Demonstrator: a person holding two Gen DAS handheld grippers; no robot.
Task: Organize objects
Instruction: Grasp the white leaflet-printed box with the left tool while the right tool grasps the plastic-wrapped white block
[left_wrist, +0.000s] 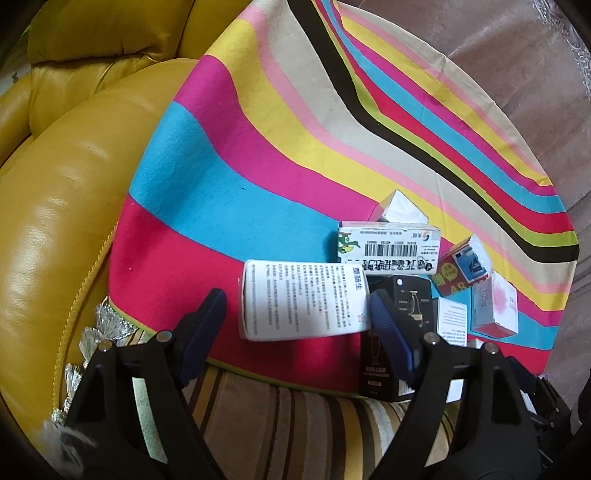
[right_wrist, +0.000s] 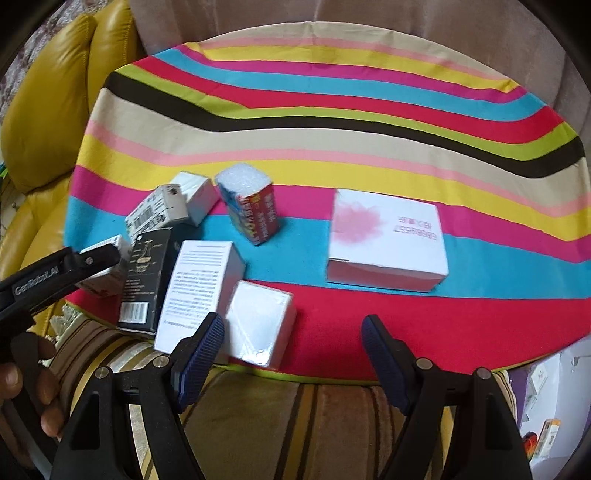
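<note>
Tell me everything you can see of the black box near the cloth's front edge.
The black box is a tall, narrow carton, cardboard by the look, lying flat. Its top face shows a pale line drawing of a device with small print below, and a white barcode label sits at the near end. That end overhangs the striped cloth toward the sofa. A white text-printed box lies close along its right side; contact is unclear. The open left gripper is right beside it, one finger overlapping it in view.

A cloth (right_wrist: 332, 103) banded in yellow, pink, beige, black, lime, red and blue lies against a mustard-yellow leather sofa (left_wrist: 55, 221). On it sit a white box blotched pink (right_wrist: 386, 240), a black box (right_wrist: 147, 280) (barcode label white) and a red packet (right_wrist: 258, 214). Below runs brown-and-cream striped upholstery (right_wrist: 295, 424).
</note>
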